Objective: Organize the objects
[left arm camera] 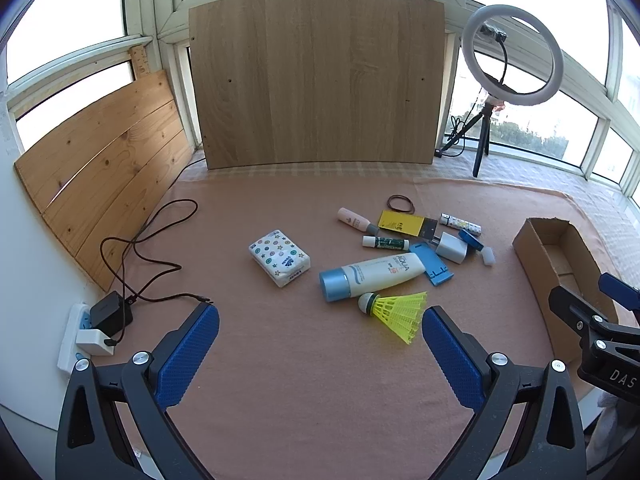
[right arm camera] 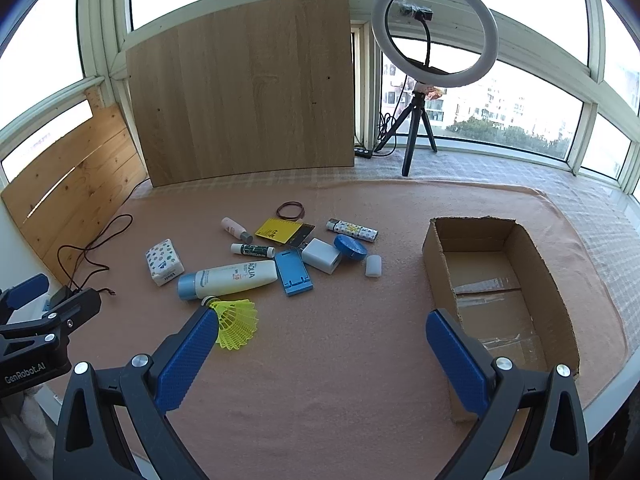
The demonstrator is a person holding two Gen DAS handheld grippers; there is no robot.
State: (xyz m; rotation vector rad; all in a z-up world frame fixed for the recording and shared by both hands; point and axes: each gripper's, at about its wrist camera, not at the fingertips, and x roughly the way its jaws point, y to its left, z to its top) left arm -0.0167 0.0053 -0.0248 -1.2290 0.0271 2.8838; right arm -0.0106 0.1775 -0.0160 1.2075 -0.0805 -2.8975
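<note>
Both grippers, left gripper (left arm camera: 320,330) and right gripper (right arm camera: 322,334), are hovering with jaws apart, holding nothing. The yellow plastic shuttlecock (right arm camera: 236,322) is lying nearest; squeezing its cork tip gently seems wise, then carrying it to the open cardboard box (right arm camera: 556,280)

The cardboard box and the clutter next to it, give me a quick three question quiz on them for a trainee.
1. True or false: the cardboard box already holds the shuttlecock.
2. Which lies nearest the left gripper? A) rubber band B) shuttlecock C) tissue pack
3. Fill in: both grippers, left and right gripper, have their fingers ____.

Key
1. False. The shuttlecock lies on the pink cloth, outside the box, which holds none of the items.
2. B.
3. Open, with nothing between them.
</note>
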